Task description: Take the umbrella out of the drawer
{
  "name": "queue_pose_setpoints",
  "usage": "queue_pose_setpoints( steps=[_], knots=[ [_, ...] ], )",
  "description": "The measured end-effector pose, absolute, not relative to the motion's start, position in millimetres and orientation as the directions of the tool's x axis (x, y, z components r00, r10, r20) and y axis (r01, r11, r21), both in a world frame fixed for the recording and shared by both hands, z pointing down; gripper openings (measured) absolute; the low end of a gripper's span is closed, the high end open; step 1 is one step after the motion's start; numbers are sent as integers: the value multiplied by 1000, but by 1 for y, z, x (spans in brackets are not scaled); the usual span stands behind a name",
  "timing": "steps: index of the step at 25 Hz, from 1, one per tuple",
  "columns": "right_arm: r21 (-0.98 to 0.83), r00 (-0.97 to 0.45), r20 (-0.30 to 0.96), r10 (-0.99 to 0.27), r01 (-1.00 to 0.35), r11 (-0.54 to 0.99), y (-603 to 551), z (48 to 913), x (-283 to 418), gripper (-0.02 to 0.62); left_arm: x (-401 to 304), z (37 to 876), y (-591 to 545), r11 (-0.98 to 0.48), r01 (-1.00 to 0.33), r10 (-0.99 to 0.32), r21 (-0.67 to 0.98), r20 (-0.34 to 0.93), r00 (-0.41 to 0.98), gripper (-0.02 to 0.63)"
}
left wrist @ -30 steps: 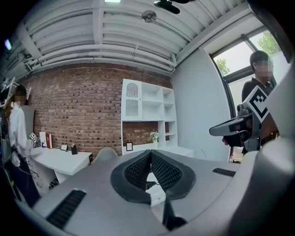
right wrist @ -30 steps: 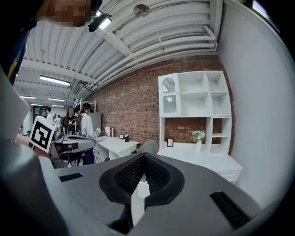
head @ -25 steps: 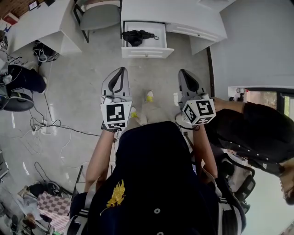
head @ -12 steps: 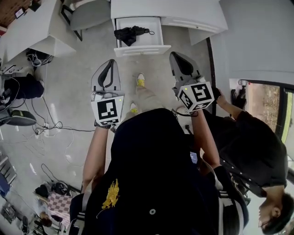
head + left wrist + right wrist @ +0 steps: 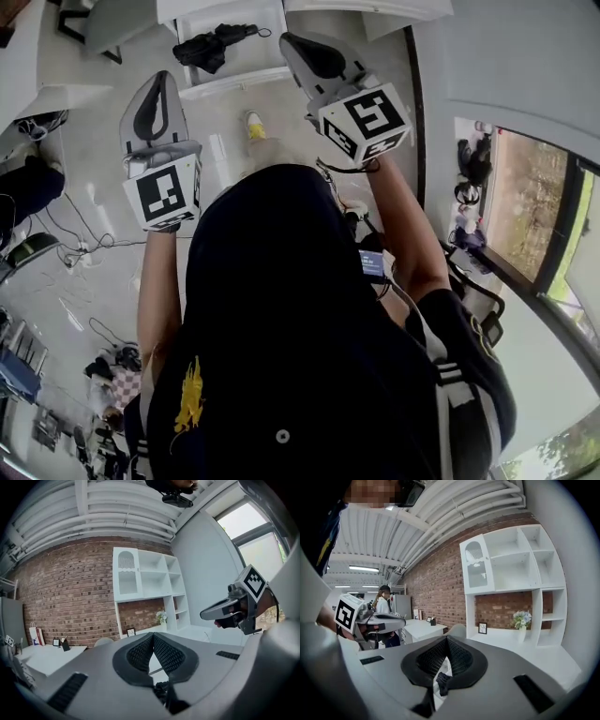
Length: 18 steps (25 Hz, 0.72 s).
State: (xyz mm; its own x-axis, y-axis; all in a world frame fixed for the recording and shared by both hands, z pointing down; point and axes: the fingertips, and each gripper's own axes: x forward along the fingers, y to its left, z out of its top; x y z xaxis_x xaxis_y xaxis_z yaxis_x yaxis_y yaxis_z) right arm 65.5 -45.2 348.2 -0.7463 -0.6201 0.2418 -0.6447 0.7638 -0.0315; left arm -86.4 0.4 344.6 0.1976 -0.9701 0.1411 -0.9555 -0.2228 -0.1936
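A black folded umbrella (image 5: 211, 47) lies in the open white drawer (image 5: 239, 81) under the desk at the top of the head view. Both grippers are held out level toward it, short of the drawer. My left gripper (image 5: 157, 82) is shut and empty, just left of and below the drawer's front. My right gripper (image 5: 302, 45) sits at the drawer's right corner, jaw tips together, nothing held. In the left gripper view a dark bit of the umbrella (image 5: 162, 692) shows below the shut jaws (image 5: 153, 635). In the right gripper view the umbrella (image 5: 442, 682) shows under the closed tips (image 5: 446, 638).
A grey chair (image 5: 117, 21) stands left of the drawer. Cables (image 5: 73, 246) and a black bag (image 5: 17, 186) lie on the floor at the left. White shelving (image 5: 515, 573) rises against the brick wall. Another person (image 5: 384, 603) stands far left. A white wall and window run along the right.
Both grippers have moved forward toward the drawer, which now lies right in front of their tips. The jaws stayed closed throughout.
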Motion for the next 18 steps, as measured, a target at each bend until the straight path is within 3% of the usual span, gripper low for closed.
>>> queue_pose_setpoints(
  steps=[9,18],
  knots=[
    [-88,-755,258,-603,-639,764,-137,366,77,23,-73,349,-84,-230,-952,-964,-202,180,195,18],
    [-89,-737,316,-597,-650,755,-155,380,58,23,-86,363,-106,-275,-947,-950,-165,197,241,18]
  ],
)
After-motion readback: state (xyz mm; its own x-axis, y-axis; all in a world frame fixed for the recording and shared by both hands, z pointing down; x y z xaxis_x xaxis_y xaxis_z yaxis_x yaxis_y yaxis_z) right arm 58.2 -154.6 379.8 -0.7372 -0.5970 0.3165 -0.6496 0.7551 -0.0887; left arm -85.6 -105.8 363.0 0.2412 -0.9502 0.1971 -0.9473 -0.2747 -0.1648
